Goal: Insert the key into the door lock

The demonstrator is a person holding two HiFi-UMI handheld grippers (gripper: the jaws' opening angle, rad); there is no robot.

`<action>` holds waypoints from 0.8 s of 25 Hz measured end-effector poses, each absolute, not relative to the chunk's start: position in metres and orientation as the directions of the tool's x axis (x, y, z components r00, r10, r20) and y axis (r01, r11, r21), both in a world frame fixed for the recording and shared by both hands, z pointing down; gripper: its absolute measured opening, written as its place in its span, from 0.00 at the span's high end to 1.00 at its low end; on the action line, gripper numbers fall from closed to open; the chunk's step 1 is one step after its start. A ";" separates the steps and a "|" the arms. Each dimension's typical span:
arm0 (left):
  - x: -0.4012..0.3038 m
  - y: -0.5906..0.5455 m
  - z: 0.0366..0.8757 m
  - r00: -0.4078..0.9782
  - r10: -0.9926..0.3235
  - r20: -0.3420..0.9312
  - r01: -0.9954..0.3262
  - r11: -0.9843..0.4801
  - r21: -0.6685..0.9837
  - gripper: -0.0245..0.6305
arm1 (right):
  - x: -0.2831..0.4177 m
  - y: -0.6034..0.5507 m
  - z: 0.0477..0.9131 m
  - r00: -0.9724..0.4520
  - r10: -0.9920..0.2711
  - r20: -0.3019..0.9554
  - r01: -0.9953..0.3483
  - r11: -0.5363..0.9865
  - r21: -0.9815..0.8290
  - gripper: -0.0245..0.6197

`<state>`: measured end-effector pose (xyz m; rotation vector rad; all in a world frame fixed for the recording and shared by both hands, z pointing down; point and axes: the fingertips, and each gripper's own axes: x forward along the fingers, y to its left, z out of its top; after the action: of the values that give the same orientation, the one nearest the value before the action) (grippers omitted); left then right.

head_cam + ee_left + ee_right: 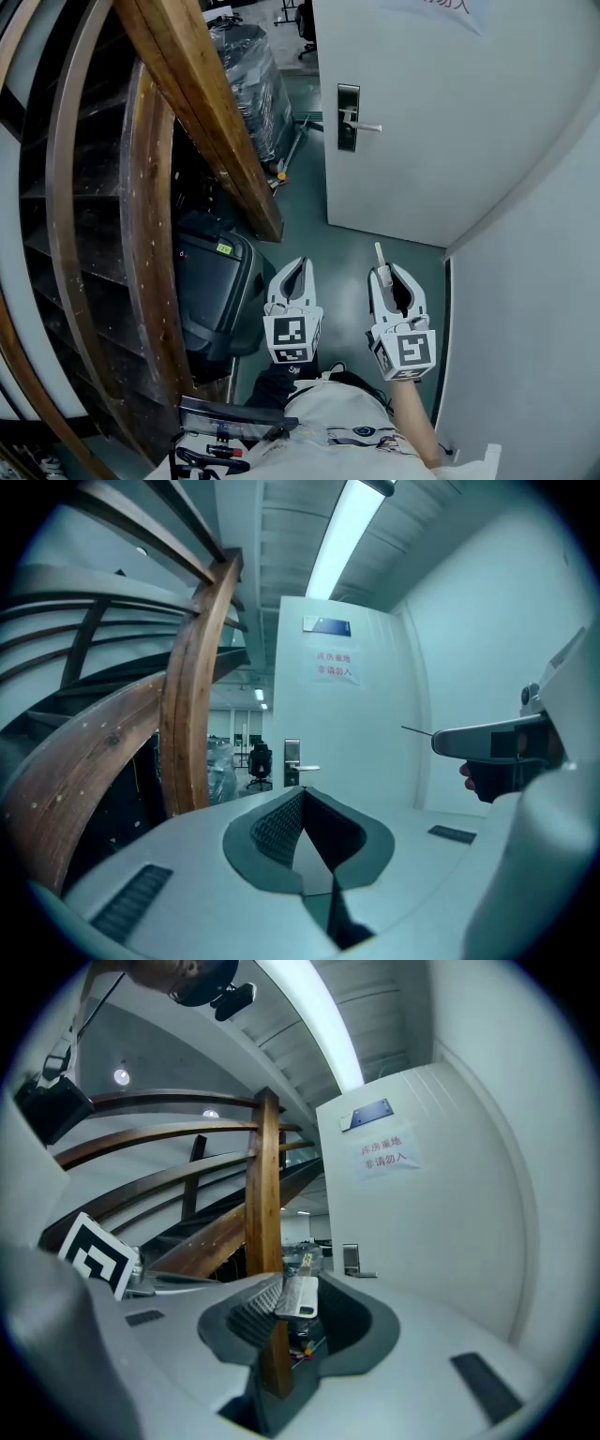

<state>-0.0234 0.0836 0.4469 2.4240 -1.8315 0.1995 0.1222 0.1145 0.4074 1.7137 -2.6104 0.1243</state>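
The white door [450, 122] stands ahead with a steel lock plate and lever handle [348, 117]; this lock also shows small in the left gripper view [292, 761] and in the right gripper view [351, 1259]. My right gripper [384, 272] is shut on a silver key [380, 253], whose flat head sits between the pads [302, 1294] and whose blade points toward the door. The key is well short of the lock. My left gripper [301, 263] hangs beside it, shut and holding nothing [305, 799]. The right gripper with the thin key blade [417, 730] shows at the left gripper view's right edge.
A curved wooden stair rail and beam [202, 112] crowd the left side. A black case [216, 291] stands by my left gripper. A wrapped pallet load [246, 75] sits beyond the open doorway. A white wall [534, 309] closes off the right.
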 end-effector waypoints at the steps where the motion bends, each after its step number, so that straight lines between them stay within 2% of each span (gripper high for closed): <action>1: -0.025 0.072 0.448 0.274 -0.948 0.160 -0.961 -0.278 0.000 0.96 | 0.119 0.104 0.409 -0.396 -0.916 0.060 -0.918 0.394 -0.054 0.78; 8: -0.039 -0.031 0.450 0.337 -0.929 0.154 -0.940 -0.342 -0.008 0.96 | 0.091 0.008 0.422 -0.362 -0.928 0.084 -0.932 0.360 -0.045 0.78; 15: -0.055 -0.121 0.469 0.414 -0.889 0.197 -0.905 -0.424 -0.009 0.96 | 0.070 -0.100 0.467 -0.278 -0.944 0.178 -0.960 0.271 -0.067 0.78; 20: -0.068 -0.158 0.494 0.407 -0.883 0.235 -0.908 -0.418 0.003 0.96 | 0.069 -0.172 0.513 -0.245 -0.939 0.242 -0.969 0.234 -0.075 0.78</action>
<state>-0.0683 -0.1580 0.4945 2.5238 -1.6158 0.2979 0.0692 -0.1724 0.5132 1.8321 -2.3486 0.3146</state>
